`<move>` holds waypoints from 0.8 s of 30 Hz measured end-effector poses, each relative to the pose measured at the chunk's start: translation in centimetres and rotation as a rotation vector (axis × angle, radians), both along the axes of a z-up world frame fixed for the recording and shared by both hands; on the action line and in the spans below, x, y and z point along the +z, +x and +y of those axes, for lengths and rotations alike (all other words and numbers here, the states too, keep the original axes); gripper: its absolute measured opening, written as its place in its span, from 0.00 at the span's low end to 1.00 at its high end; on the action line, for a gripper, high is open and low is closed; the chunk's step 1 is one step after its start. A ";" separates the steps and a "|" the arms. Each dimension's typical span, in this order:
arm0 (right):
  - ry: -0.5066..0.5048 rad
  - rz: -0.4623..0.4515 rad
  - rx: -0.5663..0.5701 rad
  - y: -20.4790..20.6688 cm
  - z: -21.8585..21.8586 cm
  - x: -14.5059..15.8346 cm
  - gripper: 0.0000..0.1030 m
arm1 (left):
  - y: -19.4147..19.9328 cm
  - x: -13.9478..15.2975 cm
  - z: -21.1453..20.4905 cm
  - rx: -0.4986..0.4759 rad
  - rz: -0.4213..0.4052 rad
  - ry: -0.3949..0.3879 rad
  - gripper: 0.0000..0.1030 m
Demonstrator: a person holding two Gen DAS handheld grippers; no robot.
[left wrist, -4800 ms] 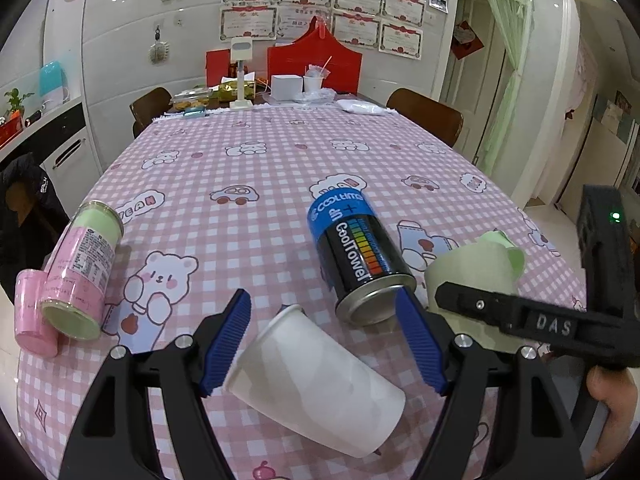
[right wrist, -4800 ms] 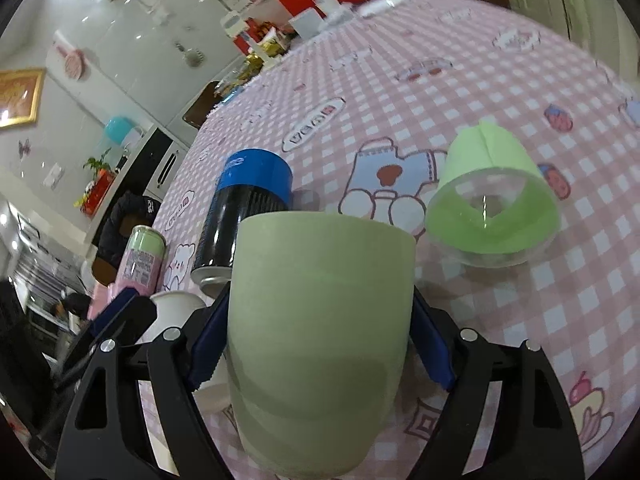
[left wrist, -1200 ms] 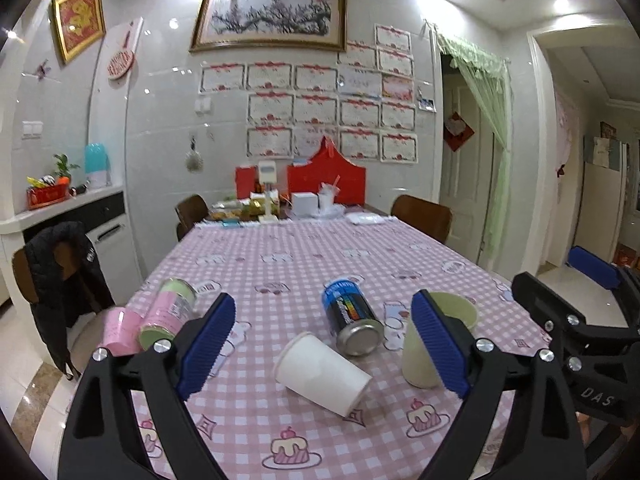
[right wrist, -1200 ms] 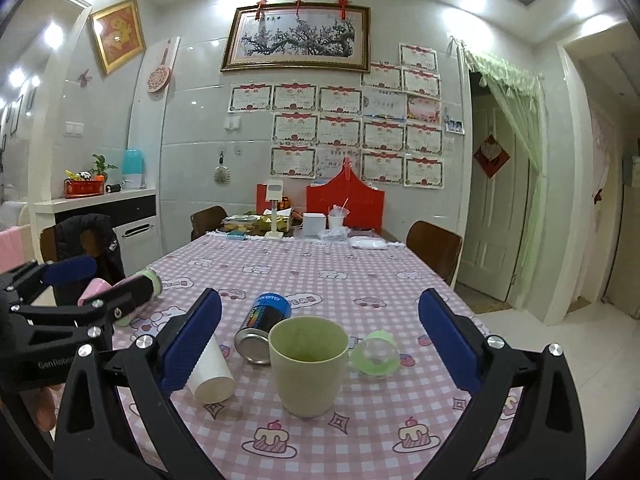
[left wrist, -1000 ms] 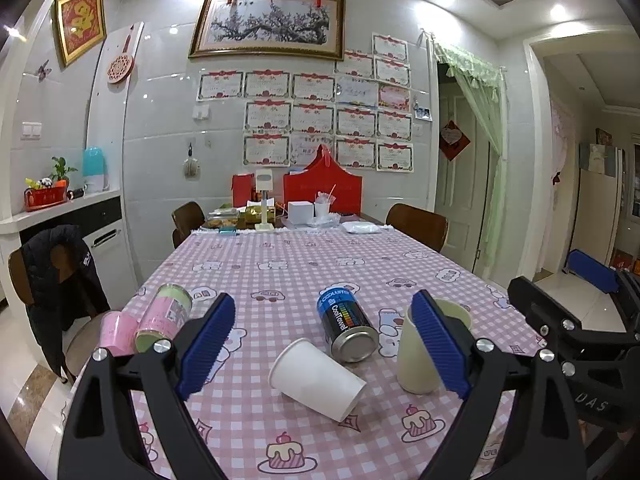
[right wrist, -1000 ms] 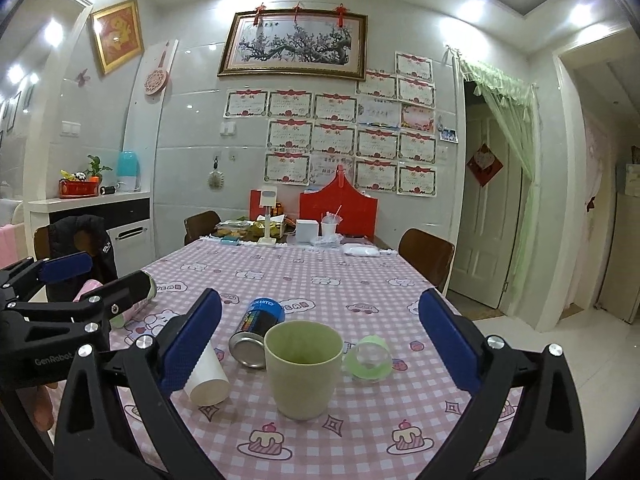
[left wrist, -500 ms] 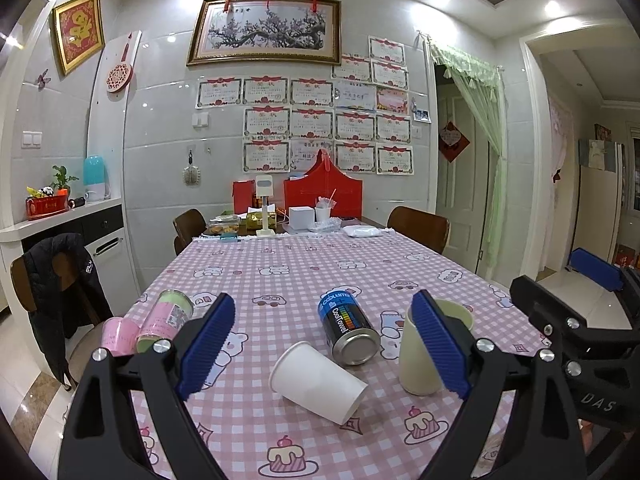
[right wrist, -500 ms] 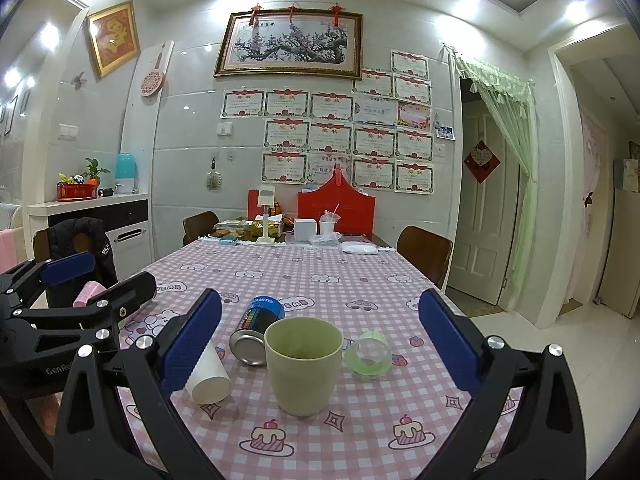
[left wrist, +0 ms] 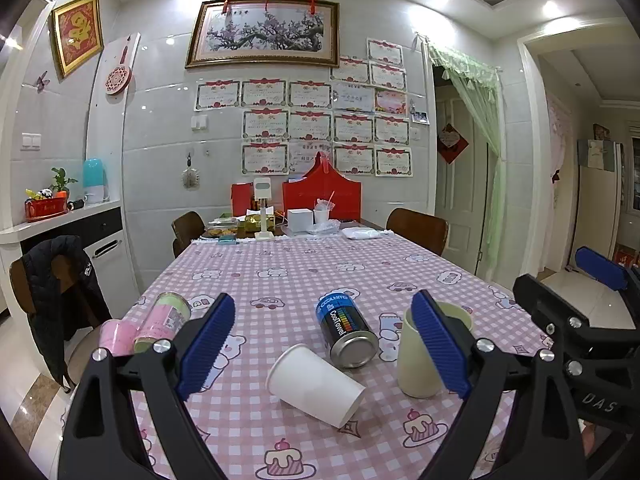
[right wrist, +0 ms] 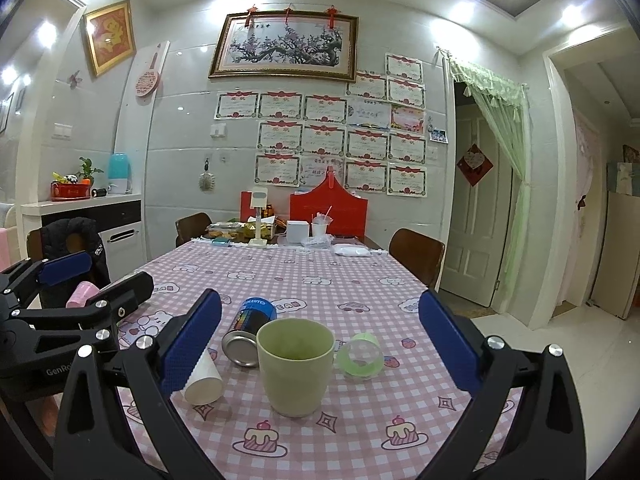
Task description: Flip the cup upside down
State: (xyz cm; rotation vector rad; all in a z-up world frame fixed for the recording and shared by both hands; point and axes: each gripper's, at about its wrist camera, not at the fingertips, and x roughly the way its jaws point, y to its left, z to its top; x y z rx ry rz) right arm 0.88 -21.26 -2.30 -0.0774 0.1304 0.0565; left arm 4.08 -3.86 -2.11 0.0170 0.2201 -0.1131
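Note:
A pale green cup (right wrist: 295,366) stands upright, mouth up, on the pink checked tablecloth (right wrist: 360,436); in the left wrist view (left wrist: 418,364) it is partly behind a blue pad. A white paper cup (left wrist: 316,386) lies on its side; it also shows in the right wrist view (right wrist: 202,384). My left gripper (left wrist: 324,354) is open and empty, held back above the near table edge. My right gripper (right wrist: 320,354) is open and empty, well short of the green cup.
A black and blue can (left wrist: 347,336) lies on its side behind the cups. A small clear green cup (right wrist: 360,356) lies to the right. A pink and green can (left wrist: 162,320) and a pink cup (left wrist: 114,336) lie at the left edge. Chairs and clutter stand at the far end.
The right gripper earlier held the green cup; it now stands upright and free on the table. Both grippers have drawn back and up; over the last second they barely move.

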 end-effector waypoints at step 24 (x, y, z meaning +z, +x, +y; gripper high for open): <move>0.008 0.002 -0.015 0.1 -0.2 0.0 0.92 | 0.6 -0.2 -0.4 0.000 -0.004 0.016 0.86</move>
